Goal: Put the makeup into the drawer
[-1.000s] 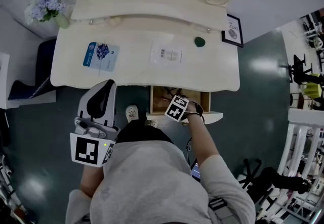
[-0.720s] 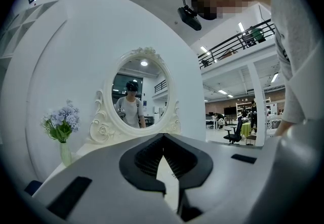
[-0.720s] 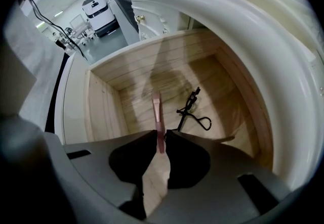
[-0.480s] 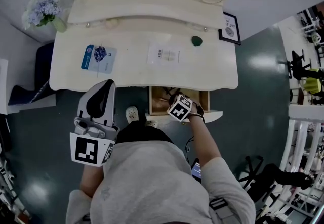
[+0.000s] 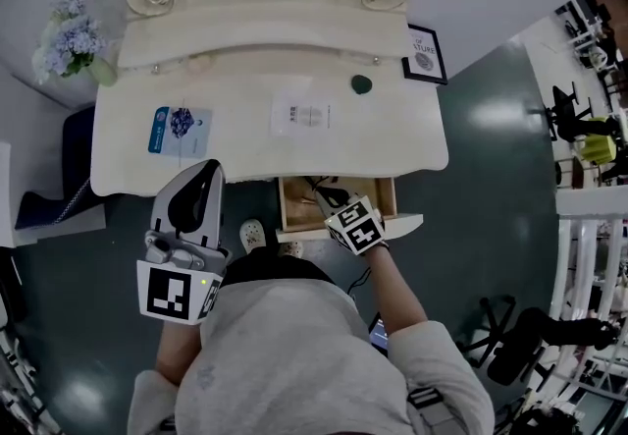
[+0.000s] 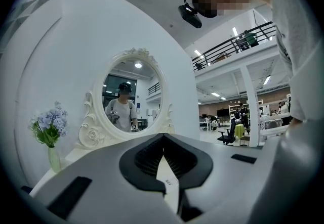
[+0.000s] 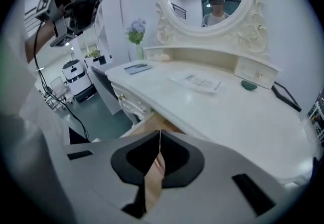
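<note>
The makeup is not all stowed: a blue sachet (image 5: 180,129), a pale packet (image 5: 301,115) and a small green piece (image 5: 362,83) lie on the surface (image 5: 392,129) above the open drawer (image 5: 291,212). The right claw (image 5: 324,192) reaches into the drawer with its jaws pressed together, seemingly around nothing. Something pinkish shows beneath it, too unclear to name. The left claw (image 5: 201,173), also closed and empty, hangs left of the drawer, probably parked out of the way while one arm works.
</note>
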Available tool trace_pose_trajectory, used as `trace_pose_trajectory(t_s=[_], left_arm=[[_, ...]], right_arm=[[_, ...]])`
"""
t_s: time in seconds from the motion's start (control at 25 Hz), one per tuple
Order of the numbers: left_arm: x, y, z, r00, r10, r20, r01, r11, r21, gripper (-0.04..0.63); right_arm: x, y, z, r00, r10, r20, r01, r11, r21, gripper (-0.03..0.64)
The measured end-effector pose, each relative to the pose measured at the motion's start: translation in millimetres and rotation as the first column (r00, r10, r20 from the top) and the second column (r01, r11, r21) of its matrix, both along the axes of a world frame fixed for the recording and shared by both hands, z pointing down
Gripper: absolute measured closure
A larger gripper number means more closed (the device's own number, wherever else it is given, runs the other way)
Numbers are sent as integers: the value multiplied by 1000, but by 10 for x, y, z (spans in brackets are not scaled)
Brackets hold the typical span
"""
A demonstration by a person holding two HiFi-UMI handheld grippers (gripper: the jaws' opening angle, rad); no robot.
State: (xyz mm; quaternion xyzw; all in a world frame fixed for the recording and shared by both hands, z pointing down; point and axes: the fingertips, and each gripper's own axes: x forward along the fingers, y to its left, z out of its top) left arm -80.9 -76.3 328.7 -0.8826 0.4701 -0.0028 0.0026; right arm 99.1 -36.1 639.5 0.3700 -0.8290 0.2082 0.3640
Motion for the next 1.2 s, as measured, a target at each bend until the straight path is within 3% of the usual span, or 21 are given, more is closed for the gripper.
trace_pose_trajectory(t_s=[0.24,0.6,1.2], left_arm=[[67,1,-70,1000,26,-4,-26,999,19,581],[165,58,-165,998,59,-21,-58,997,47,581],[105,169,-324,998,49,-32,-47,995,85,581]], right_arm=[[-38,-126,-610,988,71,137,-92,984,151,592],[-72,-250,-1484,944,103,314,-205,928,311,592],[-208,-218,-2430,910,27,415,-246,840,484,592]])
